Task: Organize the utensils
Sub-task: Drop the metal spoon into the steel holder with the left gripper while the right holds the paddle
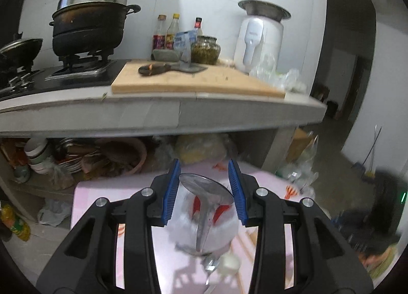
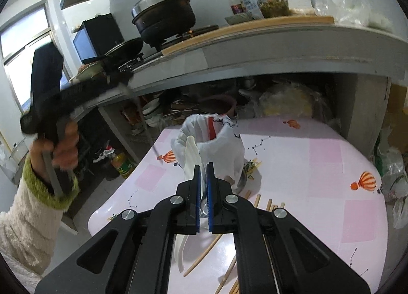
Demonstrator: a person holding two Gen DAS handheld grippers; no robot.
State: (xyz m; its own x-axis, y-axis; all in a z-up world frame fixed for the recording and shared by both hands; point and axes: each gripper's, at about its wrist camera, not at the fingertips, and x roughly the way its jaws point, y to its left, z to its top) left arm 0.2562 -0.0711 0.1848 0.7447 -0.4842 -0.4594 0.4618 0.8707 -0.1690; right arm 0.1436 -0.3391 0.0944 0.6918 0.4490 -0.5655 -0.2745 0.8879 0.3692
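Shiny metal spoon (image 1: 206, 192); white plastic spoon (image 2: 191, 158); bare wooden chopsticks (image 2: 204, 255); glossy pink tablecloth (image 2: 318, 166).

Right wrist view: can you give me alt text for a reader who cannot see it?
The right gripper is shut on a white plastic spoon, held over a pink table beside a bag-lined container. Wooden chopsticks lie loose on the table. At left, a hand in a fuzzy sleeve holds the left gripper by a kitchen counter.

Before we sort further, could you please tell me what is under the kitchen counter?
Under the counter sit stacked white bowls, a brown basin and a bagged yellow bundle. What lies behind them is covered.
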